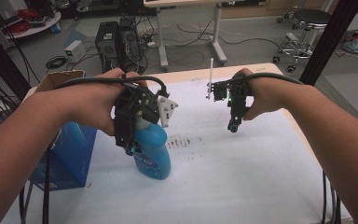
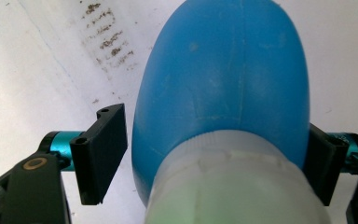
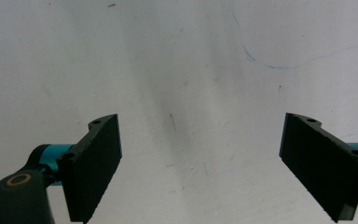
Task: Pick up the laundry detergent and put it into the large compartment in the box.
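A rounded blue plastic bottle (image 1: 153, 156) with a pale translucent cap end is sitting on the white paper-covered table (image 1: 242, 182), toward the left half of it. In the left gripper view the bottle (image 2: 223, 84) is lying between the two black jaws with its pale cap end nearest the camera; the jaw on the right of that view is sitting against the blue wall, while a thin gap is showing at the other jaw. So the left gripper (image 1: 130, 140) is standing spread around the bottle, reaching down over it from above, with the person's left hand (image 1: 91, 105) wrapping the gripper's body.

A patch of dark speckled marks (image 1: 184, 141) is lying on the paper just beside the bottle. Left of the bottle, a blue cardboard box (image 1: 70, 156) with open brown flaps is standing by the table's edge.

Well apart to the right, the right gripper (image 1: 233, 127) is hanging over bare paper, its jaws spread wide with nothing between them (image 3: 200, 163).
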`<state>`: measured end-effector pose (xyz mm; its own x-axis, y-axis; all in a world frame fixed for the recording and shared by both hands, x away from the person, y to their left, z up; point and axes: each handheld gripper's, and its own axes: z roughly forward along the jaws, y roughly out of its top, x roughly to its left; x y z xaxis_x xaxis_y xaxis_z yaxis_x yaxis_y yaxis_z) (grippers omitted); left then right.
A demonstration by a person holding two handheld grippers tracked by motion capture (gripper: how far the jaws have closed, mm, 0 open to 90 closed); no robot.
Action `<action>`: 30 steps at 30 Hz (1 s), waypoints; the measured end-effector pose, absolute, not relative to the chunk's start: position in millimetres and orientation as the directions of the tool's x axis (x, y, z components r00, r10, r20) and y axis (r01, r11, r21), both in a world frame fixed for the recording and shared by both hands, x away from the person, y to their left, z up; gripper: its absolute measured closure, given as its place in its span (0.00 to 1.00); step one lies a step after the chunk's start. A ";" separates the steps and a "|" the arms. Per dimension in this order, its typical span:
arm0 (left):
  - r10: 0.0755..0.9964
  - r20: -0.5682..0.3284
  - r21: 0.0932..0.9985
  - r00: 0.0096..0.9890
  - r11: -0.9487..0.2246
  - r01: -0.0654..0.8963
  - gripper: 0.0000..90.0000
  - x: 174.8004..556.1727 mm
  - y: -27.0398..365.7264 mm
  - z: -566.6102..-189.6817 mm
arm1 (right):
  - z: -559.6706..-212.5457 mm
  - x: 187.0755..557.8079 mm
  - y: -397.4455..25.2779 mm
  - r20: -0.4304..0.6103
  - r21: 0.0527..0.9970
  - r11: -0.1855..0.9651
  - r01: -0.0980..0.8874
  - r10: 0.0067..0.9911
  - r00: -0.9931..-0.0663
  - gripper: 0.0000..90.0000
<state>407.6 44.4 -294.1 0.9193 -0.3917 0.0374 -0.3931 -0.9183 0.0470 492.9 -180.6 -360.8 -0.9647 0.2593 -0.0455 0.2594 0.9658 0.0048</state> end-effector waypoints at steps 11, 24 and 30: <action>-0.404 0.035 0.051 0.914 -0.913 -0.405 0.29 405.7 42.8 -293.4 | -361.3 493.2 -180.8 -0.046 0.002 0.966 0.259 0.259 -0.965 0.13; -0.421 0.011 0.057 0.907 -0.905 -0.421 0.35 404.0 40.9 -294.6 | -362.4 494.5 -181.3 -0.048 -0.004 0.967 0.255 0.255 -0.966 0.13; -0.440 0.032 0.055 0.898 -0.896 -0.441 0.41 404.5 40.1 -295.3 | -363.1 494.9 -180.5 -0.047 -0.003 0.968 0.250 0.249 -0.967 0.13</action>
<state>404.5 40.1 -295.3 0.8975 -0.4398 0.0317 -0.4409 -0.8958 0.0553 494.9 -180.5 -363.1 -0.9672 0.2495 -0.0473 0.2499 0.9683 -0.0027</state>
